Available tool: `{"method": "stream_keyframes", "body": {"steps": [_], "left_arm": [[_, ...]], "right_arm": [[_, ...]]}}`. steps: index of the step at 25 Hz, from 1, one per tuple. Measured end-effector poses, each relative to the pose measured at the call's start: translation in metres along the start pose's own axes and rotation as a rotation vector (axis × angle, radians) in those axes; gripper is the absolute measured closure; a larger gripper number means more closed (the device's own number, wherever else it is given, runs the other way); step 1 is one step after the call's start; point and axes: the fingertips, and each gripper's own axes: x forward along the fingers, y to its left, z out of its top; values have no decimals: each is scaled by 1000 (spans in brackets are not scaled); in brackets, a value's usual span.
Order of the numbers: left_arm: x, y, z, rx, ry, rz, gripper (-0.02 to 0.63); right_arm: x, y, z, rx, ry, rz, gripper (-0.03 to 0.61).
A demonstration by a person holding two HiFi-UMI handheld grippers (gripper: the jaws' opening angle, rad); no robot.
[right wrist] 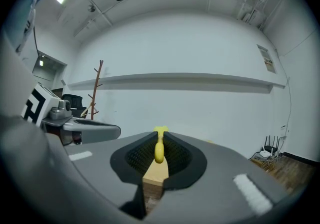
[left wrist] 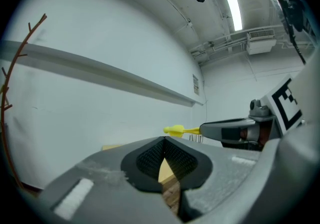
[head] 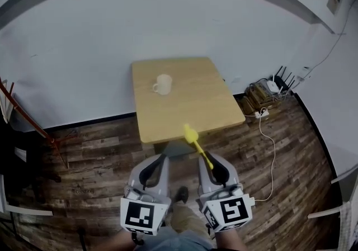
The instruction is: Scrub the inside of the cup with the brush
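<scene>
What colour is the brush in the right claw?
Yellow all over; the brush shows best in the head view.

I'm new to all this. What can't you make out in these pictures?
- Inside of the cup: head view, too small and far away to see into.
- Cup in both gripper views: not visible; the tongs' own bodies block most of the table.
- Brush bristles: too small in the head view; in the right gripper view the right tongs cover most of the brush.
</scene>
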Motion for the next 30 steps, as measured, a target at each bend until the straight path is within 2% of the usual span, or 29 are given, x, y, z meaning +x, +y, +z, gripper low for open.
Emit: {"method": "stream_keyframes", "body": {"steps": [8, 18, 25, 30], "left_arm": [[85, 13, -20, 12, 62, 21, 594], [217, 33, -1, 86, 106, 98, 594], [254, 56, 24, 99, 70, 178, 594], [267, 84, 20, 69, 69, 230, 594]], "right_arm": [[64, -60, -27, 54, 24, 29, 537], [164, -149, -35, 142, 31, 130, 537], [216, -174, -9, 113, -1, 211, 537], [255, -177, -2, 85, -4, 246, 537]]}}
